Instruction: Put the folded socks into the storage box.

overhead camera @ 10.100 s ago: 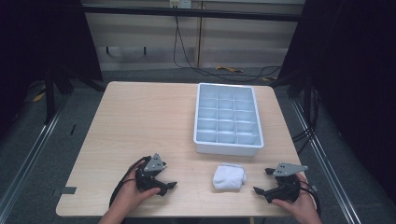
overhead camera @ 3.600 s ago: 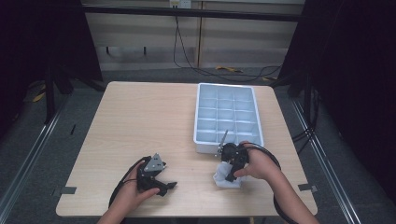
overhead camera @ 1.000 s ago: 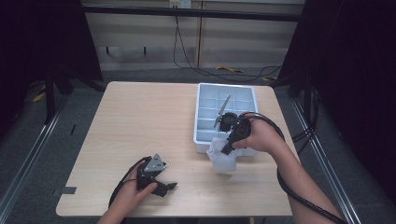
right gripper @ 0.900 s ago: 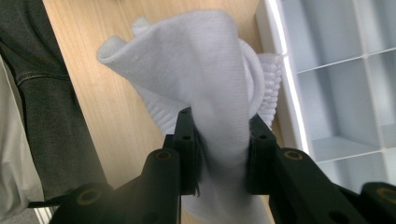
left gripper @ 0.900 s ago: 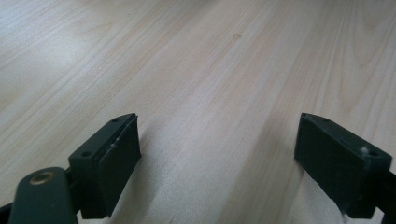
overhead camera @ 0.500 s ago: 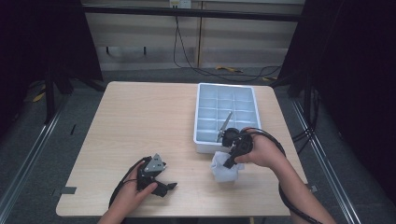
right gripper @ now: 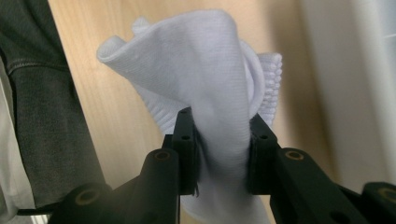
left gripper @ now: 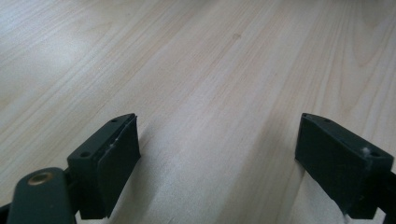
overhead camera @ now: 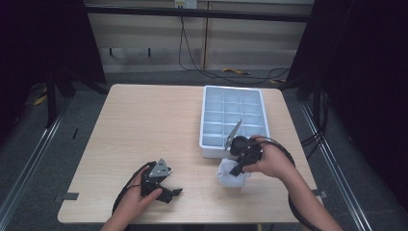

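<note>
A white sock (overhead camera: 230,174) hangs bunched just above the wooden table (overhead camera: 144,120), in front of the tray's near edge. My right gripper (overhead camera: 239,168) is shut on the sock; in the right gripper view the white sock (right gripper: 219,93) is pinched between the two black jaws and its folds rise above my right gripper (right gripper: 223,140). My left gripper (overhead camera: 169,193) rests on the table near the front left, held by a hand. In the left gripper view my left gripper (left gripper: 219,158) stands wide open over bare wood with nothing between its jaws.
A pale blue tray (overhead camera: 208,120) divided into several compartments sits at the table's right half. A dark sleeve (right gripper: 42,116) fills the left of the right gripper view. Cables trail from both grippers toward the front edge.
My right gripper came from the front right, closed on the sock and lifted it toward the tray; over the last second it has come back down and nearer. The left gripper has not moved.
</note>
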### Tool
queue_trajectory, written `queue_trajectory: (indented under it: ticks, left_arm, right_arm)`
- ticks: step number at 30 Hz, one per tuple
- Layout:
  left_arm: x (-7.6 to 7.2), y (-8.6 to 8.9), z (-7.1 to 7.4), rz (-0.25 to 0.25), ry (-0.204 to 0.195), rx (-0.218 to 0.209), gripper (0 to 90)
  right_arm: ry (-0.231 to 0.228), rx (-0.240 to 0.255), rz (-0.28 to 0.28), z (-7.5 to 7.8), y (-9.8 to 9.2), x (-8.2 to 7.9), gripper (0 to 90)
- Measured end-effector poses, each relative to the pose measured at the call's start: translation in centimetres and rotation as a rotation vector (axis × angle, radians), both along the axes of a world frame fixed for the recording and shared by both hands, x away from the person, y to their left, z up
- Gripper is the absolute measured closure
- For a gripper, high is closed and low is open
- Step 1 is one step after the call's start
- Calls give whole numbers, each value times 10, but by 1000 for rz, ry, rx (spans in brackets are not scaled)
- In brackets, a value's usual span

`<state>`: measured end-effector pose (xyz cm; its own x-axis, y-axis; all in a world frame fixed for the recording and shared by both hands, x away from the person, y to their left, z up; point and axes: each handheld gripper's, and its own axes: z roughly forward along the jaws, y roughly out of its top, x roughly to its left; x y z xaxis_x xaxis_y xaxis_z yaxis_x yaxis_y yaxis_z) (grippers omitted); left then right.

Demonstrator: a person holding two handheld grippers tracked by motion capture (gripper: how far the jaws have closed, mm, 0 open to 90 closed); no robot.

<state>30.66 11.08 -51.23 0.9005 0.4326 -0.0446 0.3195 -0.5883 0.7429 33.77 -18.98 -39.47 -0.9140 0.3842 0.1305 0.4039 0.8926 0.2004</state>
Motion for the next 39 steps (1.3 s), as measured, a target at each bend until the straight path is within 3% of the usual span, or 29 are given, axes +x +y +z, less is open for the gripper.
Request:
queue_trajectory:
  ticks: [1, 2, 7, 10, 14, 17, 20, 23, 32, 39]
  left_arm:
    - [0, 0, 0, 0, 0, 0, 136]
    - [0, 0, 0, 0, 0, 0, 136]
    - [0, 0, 0, -2, 1, 0, 131]
    - [0, -1, 0, -3, 1, -1, 126]
    - [0, 0, 0, -5, 1, 1, 124]
    - [0, 0, 0, -4, 2, 1, 124]
    - [0, -1, 0, -4, 2, 1, 124]
    - [0, -1, 0, -4, 2, 1, 124]
    - [0, -1, 0, -4, 2, 1, 124]
    - [0, -1, 0, -4, 1, -1, 124]
  right_arm:
    - [18, -11, 11, -15, 2, -6, 706]
    - [18, -11, 11, -15, 2, -6, 706]
    - [76, -16, -10, -45, -3, -3, 698]
    - [85, -6, -13, -47, -4, 1, 692]
    - [80, -30, -8, -50, -1, 3, 637]
    - [33, -56, 3, -50, 2, 1, 515]
    - [31, -70, 4, -52, 2, 1, 478]
    - [29, -83, -16, -55, 1, 3, 386]
    - [65, -75, -71, -61, -2, 6, 376]
    - [49, -84, -76, -62, -3, 8, 306]
